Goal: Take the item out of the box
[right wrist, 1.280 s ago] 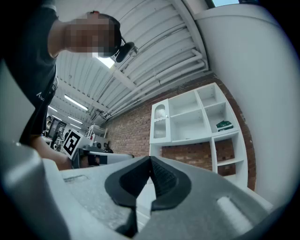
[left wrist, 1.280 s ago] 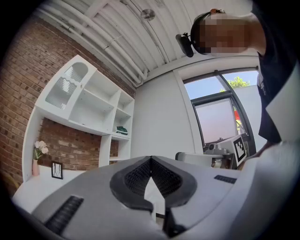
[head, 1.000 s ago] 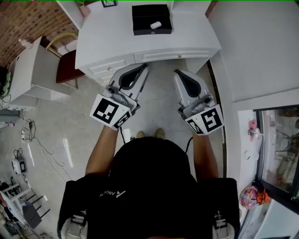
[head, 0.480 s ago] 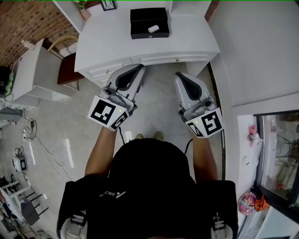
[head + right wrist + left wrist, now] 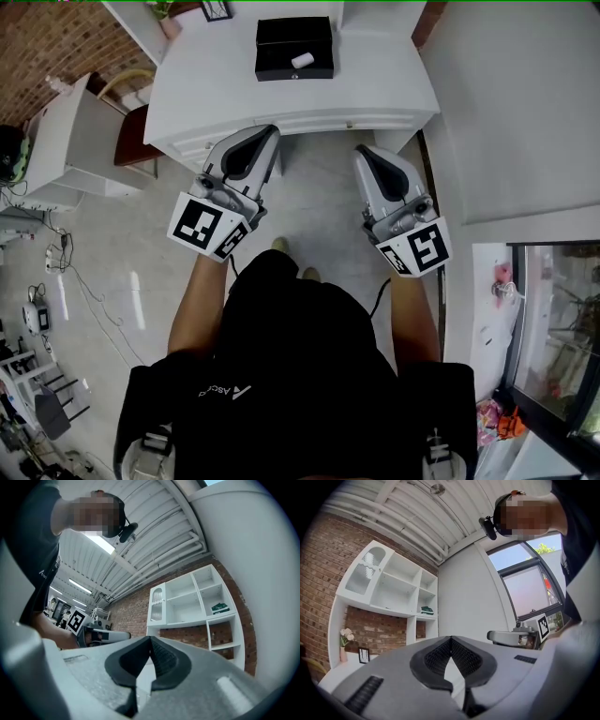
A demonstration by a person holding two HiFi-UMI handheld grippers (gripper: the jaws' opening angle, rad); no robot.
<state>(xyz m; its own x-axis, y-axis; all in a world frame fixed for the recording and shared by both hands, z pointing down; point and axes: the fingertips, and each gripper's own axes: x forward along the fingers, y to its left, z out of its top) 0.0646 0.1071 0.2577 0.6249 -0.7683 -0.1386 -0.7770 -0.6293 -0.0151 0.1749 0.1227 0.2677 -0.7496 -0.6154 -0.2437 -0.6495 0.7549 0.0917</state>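
Note:
An open black box [image 5: 294,49] lies on the white desk [image 5: 216,84] at the top of the head view. A small white item [image 5: 302,60] rests inside it. My left gripper [image 5: 267,133] is held in front of the desk's edge, below and left of the box, with its jaws shut on nothing. My right gripper [image 5: 361,154] hangs level with it further right, jaws also shut and empty. In the left gripper view the left gripper [image 5: 450,639] points up at white shelves [image 5: 396,585]. The right gripper [image 5: 150,639] in its own view faces the same shelves [image 5: 197,602].
A chair [image 5: 131,131] stands at the desk's left end beside a low white cabinet [image 5: 56,141]. A white wall [image 5: 516,103] runs along the right, with a window [image 5: 553,309] below it. Cables lie on the floor [image 5: 103,291] at the left. A picture frame [image 5: 217,7] and flowers sit at the desk's back.
Both grippers have moved slightly up towards the desk, and the box has shifted left and up in the head view as the person stepped closer. The jaws stayed shut.

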